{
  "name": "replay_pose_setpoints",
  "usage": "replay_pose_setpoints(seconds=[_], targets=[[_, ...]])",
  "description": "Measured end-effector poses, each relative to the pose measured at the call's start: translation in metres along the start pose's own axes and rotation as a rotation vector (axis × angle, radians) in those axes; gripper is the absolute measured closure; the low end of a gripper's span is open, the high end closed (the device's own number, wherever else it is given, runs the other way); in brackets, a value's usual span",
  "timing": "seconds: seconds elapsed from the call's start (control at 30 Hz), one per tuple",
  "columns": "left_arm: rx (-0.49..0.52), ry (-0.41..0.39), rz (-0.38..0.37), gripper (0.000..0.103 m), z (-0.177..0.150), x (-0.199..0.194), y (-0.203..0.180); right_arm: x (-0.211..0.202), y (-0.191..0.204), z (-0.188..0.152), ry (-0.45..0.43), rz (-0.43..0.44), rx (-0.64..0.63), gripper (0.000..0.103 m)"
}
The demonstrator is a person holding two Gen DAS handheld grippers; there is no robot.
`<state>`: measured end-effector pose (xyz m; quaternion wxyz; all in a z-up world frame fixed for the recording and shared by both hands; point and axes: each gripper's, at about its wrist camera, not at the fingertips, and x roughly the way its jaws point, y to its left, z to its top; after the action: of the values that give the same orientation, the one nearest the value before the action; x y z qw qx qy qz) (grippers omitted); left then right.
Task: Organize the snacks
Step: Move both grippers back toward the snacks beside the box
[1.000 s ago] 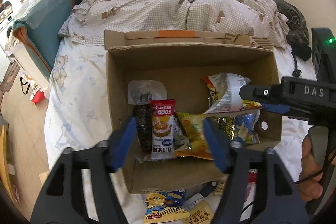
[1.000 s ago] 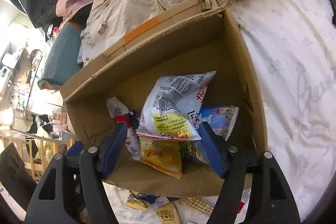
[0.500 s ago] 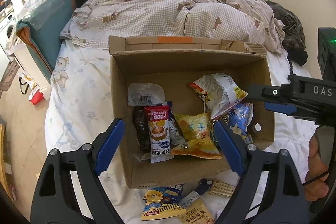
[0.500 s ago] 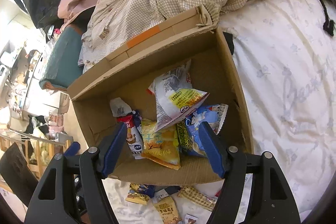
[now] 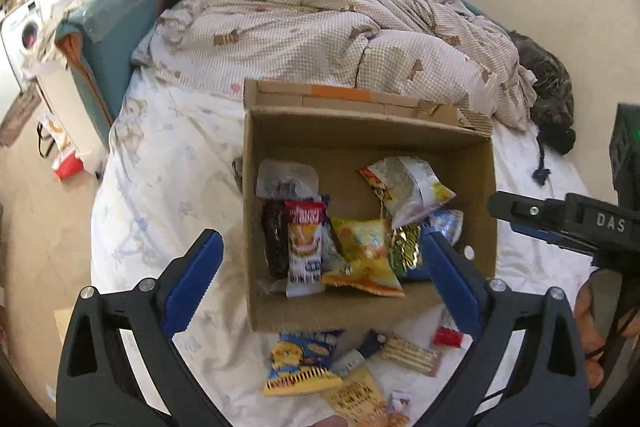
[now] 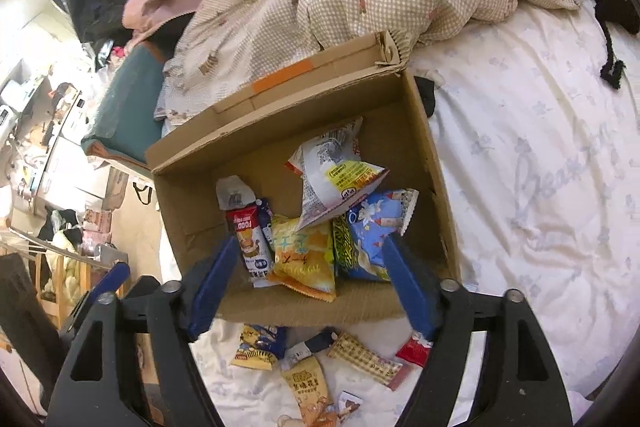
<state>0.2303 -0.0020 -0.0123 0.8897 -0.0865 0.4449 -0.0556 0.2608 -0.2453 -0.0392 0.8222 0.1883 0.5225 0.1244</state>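
Note:
An open cardboard box (image 5: 360,131) (image 6: 280,143) stands on the bed. In it lie a silver bag (image 5: 408,187) (image 6: 340,179), a yellow bag (image 5: 364,255) (image 6: 304,255), a red-and-white packet (image 5: 304,243) (image 6: 250,235) and a blue bag (image 6: 376,227). My left gripper (image 5: 320,247) hangs above the box's near side, its jaws opening with nothing held. The right gripper (image 6: 310,247) is over the same edge, jaws also opening and empty. Loose on the sheet in front of the box are a blue-yellow packet (image 5: 300,363) (image 6: 258,347), a wafer bar (image 5: 408,355) (image 6: 368,359) and a tan packet (image 6: 308,387).
A checked quilt (image 5: 320,35) is heaped behind the box. A small red packet (image 6: 412,349) lies by the right finger. A dark garment (image 5: 552,99) sits at the bed's far right. The teal bed end (image 5: 108,39) and the floor are to the left. A hand (image 5: 592,331) grips the right tool.
The silver bag that was up at the right gripper's fingers now lies in the box. Both grippers have drawn back and up from the box, and the left jaws stand much wider.

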Motion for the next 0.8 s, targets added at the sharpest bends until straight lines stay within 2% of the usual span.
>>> replay_pose_setpoints(seconds=[0.13, 0.3, 0.43, 0.57, 0.8], targets=[[0.005, 0.006, 0.000, 0.005, -0.016, -0.011, 0.000, -0.018, -0.005, -0.014, -0.004, 0.019, 0.032, 0.022], [0.005, 0.014, 0.009, 0.005, -0.033, -0.024, 0.002, -0.032, -0.009, -0.033, -0.007, -0.002, 0.019, 0.022], [-0.012, 0.035, 0.010, 0.005, -0.046, -0.029, 0.006, -0.036, -0.018, -0.054, 0.017, -0.001, 0.059, 0.022], [-0.014, 0.069, 0.055, 0.005, -0.062, -0.029, 0.010, -0.029, -0.026, -0.078, 0.078, -0.041, 0.087, 0.022], [-0.072, 0.131, 0.058, 0.005, -0.083, -0.024, 0.018, -0.020, -0.034, -0.107, 0.135, -0.071, 0.112, 0.022]])
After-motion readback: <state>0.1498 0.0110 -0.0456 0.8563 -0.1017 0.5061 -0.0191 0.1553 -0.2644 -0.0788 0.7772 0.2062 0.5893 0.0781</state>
